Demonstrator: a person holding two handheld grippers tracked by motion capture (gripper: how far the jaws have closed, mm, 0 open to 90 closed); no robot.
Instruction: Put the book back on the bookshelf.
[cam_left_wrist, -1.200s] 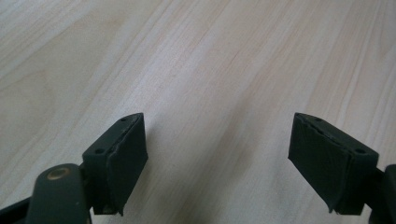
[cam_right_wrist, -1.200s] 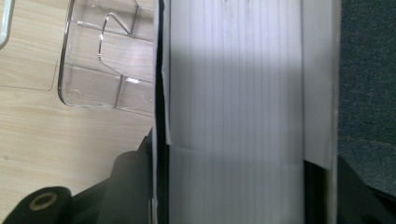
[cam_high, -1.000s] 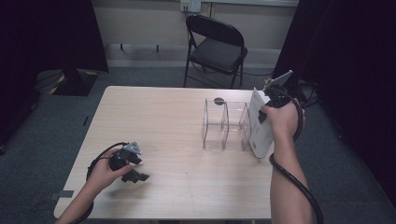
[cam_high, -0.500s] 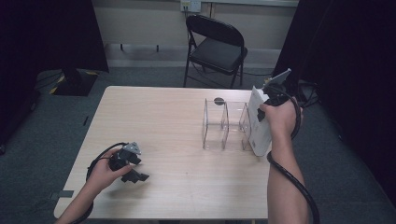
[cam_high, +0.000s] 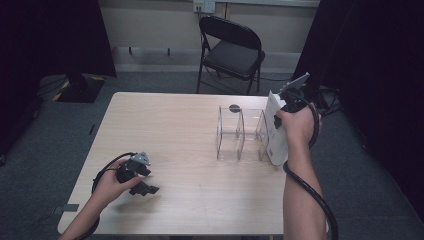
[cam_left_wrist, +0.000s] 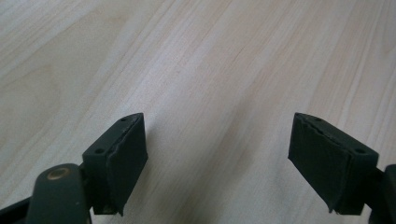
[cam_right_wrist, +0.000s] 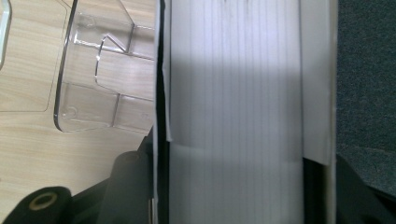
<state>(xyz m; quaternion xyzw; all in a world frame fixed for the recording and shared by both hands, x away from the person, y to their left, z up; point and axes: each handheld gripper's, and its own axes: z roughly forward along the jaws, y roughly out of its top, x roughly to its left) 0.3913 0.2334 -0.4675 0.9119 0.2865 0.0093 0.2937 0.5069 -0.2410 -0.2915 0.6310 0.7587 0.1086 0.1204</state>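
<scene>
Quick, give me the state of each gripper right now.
Left gripper: open, nothing between its jaws, low over the bare table.
Right gripper: shut on the white book, held upright beside the clear rack.

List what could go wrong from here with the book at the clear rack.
1. The book, clamped in the right hand-held gripper, stands at the right end of the clear rack, close to the table edge; a slip could send it to the floor.
2. The rack looks light and nothing steadies it: the left hand-held gripper rests open far off, so a nudge from the book might shift or tip it.
</scene>
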